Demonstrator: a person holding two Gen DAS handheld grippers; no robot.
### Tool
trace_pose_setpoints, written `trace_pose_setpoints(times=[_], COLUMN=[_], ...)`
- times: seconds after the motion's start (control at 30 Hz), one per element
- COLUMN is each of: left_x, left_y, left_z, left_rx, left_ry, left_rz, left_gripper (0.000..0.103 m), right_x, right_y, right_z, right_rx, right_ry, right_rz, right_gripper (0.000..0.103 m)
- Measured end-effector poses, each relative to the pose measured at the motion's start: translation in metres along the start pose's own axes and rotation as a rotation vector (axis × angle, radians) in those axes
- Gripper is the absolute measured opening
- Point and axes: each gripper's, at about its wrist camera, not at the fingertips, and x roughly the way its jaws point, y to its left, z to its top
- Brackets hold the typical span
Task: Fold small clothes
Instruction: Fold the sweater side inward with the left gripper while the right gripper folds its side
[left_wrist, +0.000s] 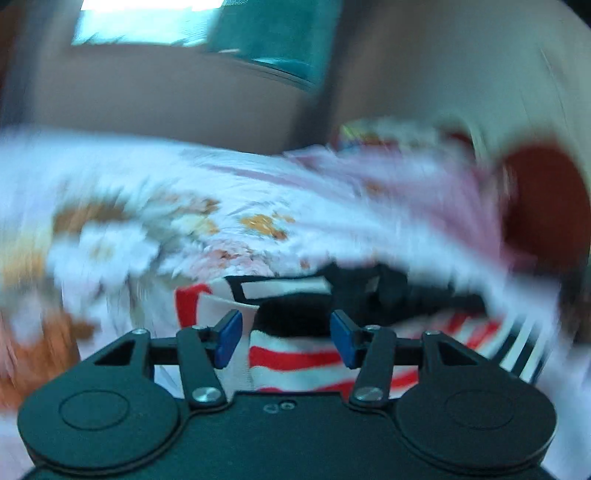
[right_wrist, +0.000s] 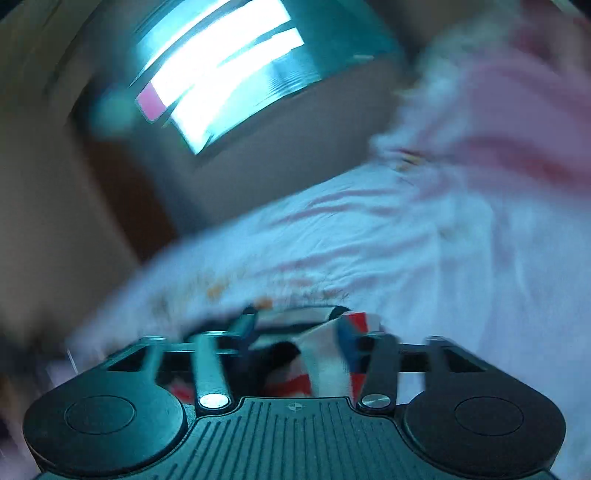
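1. two grippers over one striped garment (left_wrist: 295, 360), red, white and black, lying on a floral bedsheet (left_wrist: 155, 206).
2. left gripper (left_wrist: 286, 336): jaws spread, cloth between the pads, not pinched.
3. right gripper (right_wrist: 303, 343): blurred; jaws appear parted, cloth bunched between.
4. step judged: release after a fold.
5. next: clear both grippers, then regrip an edge for the following fold.

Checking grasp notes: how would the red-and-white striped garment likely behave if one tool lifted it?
The striped garment is creased and bunched, so it would probably droop. It looks thin, likely light. Its knit surface seems unlikely to slip.
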Motion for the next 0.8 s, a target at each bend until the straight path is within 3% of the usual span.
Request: trace_pose_setpoints(times=[0.03,0.1,0.17,0.27,0.33,0.47,0.57,0.6,0.67,0.7,0.8], left_x=[0.006,0.019,0.027,0.049,0.065,0.081,0.07,0.064,0.06,0.06,0.065], left_y=[-0.014,-0.026,-0.024,-0.013,0.002,0.029,0.036,0.037,0.038,0.038,0.036], left_z=[0.0,0.001,-0.001,0.0,0.006,0.01,0.005,0.003,0.002,0.003,0.009], left_rx=[0.125,0.24,0.257,0.222,0.133,-0.139,-0.182,-0.179,-0.158,-0.144,-0.117], left_ry=[0.023,0.058,0.076,0.088,0.071,0.02,-0.02,-0.028,-0.013,0.0,0.027], left_rz=[0.021,0.023,-0.002,0.019,0.028,0.041,0.009,-0.013,-0.029,-0.039,-0.062], left_gripper=[0.049,0.049,0.05,0.05,0.05,0.05,0.05,0.051,0.051,0.051,0.051], right_x=[0.007,0.019,0.034,0.053,0.08,0.102,0.086,0.076,0.061,0.061,0.063], right_y=[0.014,0.032,0.043,0.056,0.043,-0.005,-0.026,-0.022,-0.008,-0.001,0.008], right_z=[-0.001,-0.009,-0.017,-0.034,-0.026,0.003,0.006,0.003,-0.002,-0.009,-0.026], right_rx=[-0.128,-0.274,-0.396,-0.508,-0.446,-0.05,0.087,0.05,-0.11,-0.2,-0.31], right_ry=[0.044,0.106,0.162,0.2,0.158,0.076,0.026,0.015,0.03,0.066,0.163], right_rz=[-0.016,-0.023,-0.03,-0.045,-0.059,-0.163,-0.073,-0.024,-0.023,-0.019,0.017], right_gripper=[0.042,0.042,0.043,0.043,0.042,0.042,0.042,0.042,0.042,0.042,0.043])
